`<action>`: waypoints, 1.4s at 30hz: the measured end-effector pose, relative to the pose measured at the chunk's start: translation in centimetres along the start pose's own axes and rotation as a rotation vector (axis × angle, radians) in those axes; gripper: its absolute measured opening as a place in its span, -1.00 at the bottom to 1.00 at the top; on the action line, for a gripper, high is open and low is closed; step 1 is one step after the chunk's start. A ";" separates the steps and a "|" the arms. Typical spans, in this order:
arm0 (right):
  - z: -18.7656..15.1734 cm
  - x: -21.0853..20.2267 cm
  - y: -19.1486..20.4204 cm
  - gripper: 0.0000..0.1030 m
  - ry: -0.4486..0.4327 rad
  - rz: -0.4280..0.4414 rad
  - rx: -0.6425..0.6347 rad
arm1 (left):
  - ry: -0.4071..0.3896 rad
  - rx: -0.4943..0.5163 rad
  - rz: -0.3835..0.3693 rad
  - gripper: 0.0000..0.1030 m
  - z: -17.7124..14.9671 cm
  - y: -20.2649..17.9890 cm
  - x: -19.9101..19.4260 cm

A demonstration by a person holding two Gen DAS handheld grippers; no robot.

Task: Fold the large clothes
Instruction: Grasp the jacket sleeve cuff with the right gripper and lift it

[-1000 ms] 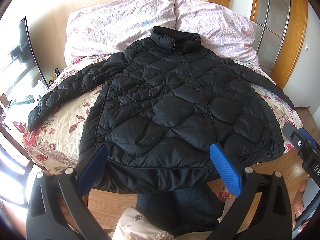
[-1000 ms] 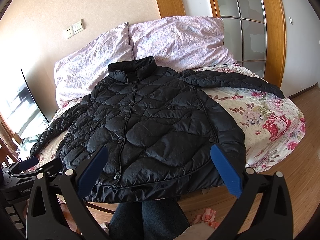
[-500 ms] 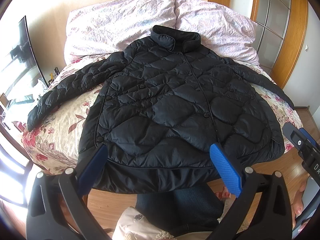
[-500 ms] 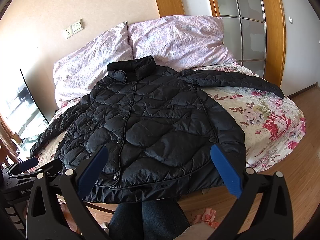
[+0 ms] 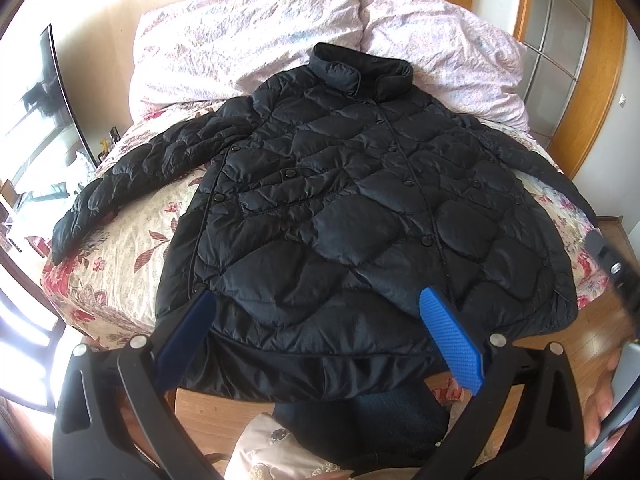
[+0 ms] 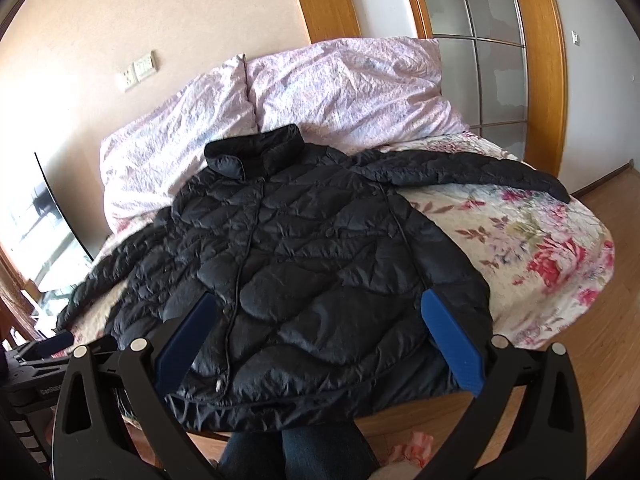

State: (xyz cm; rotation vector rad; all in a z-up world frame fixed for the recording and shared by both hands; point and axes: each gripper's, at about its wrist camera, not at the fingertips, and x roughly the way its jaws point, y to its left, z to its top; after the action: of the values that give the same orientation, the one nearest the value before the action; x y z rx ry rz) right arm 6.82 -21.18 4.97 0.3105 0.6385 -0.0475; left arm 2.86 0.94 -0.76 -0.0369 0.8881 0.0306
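A black quilted puffer jacket (image 5: pixel 352 208) (image 6: pixel 312 264) lies face up and buttoned on the bed, collar toward the pillows, both sleeves spread out, its hem hanging over the near bed edge. My left gripper (image 5: pixel 316 328) hovers open above the hem, nothing between its blue pads (image 5: pixel 450 336). My right gripper (image 6: pixel 320 332) is open too, held above the jacket's lower half, empty. The left sleeve (image 5: pixel 132 176) runs toward the left bed edge; the right sleeve (image 6: pixel 468 170) stretches across the floral cover.
The bed carries a floral cover (image 6: pixel 552 264) and two pale pillows (image 5: pixel 248 36) (image 6: pixel 348 88) against the wall. A monitor (image 5: pixel 52 92) stands at the left. Wooden floor (image 6: pixel 612 360) lies around the bed. A person's jeans-clad legs (image 6: pixel 296 452) stand at the near bed edge.
Both grippers have shifted slightly, the right one lowering and swinging so the jacket sits higher in its view. The jacket has not moved. Both grippers stay open.
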 end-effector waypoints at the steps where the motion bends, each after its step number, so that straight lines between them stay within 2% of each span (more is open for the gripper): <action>1: 0.5 0.3 -0.6 0.97 -0.016 0.022 0.015 | 0.007 0.000 0.004 0.96 0.4 0.1 0.4; 2: 1.1 0.7 -1.5 0.97 -0.034 0.036 0.037 | 0.012 0.002 0.006 0.96 0.9 0.2 0.9; 6: 4.1 2.9 -5.0 0.97 -0.026 -0.025 0.137 | 0.040 0.011 -0.028 0.96 2.6 0.3 2.3; 12: 8.2 7.9 -12.9 0.97 0.050 -0.091 0.366 | 0.088 0.014 -0.083 0.96 5.2 0.2 5.4; 17: 9.2 12.2 -19.7 0.94 0.115 -0.136 0.575 | 0.119 0.028 -0.116 0.96 7.2 0.0 7.9; 23: 9.2 16.8 -26.5 0.55 0.191 -0.163 0.809 | 0.120 0.046 -0.140 0.96 9.0 -0.3 9.7; 27: 9.6 18.4 -29.2 0.47 0.181 -0.179 0.903 | 0.095 0.052 -0.141 0.96 10.1 -0.3 10.3; 30: 9.6 19.2 -31.3 0.31 0.172 -0.195 0.976 | 0.077 0.051 -0.121 0.96 10.7 -0.1 10.6; 34: 10.0 19.6 -32.6 0.06 0.155 -0.275 0.999 | 0.051 0.050 -0.099 0.96 11.4 0.3 11.0; 36: 10.3 19.4 -33.1 0.02 0.136 -0.312 0.998 | 0.028 0.042 -0.106 0.96 11.6 0.7 11.1; 42: 10.6 19.6 -34.2 -0.19 0.114 -0.333 1.003 | 0.012 -0.009 -0.135 0.96 12.3 2.1 11.8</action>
State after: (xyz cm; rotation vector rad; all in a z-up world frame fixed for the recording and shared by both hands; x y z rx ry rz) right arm 23.97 -55.89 -7.84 1.1763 0.7388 -0.6869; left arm 19.71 3.75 -2.23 -0.1059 0.8963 -0.0917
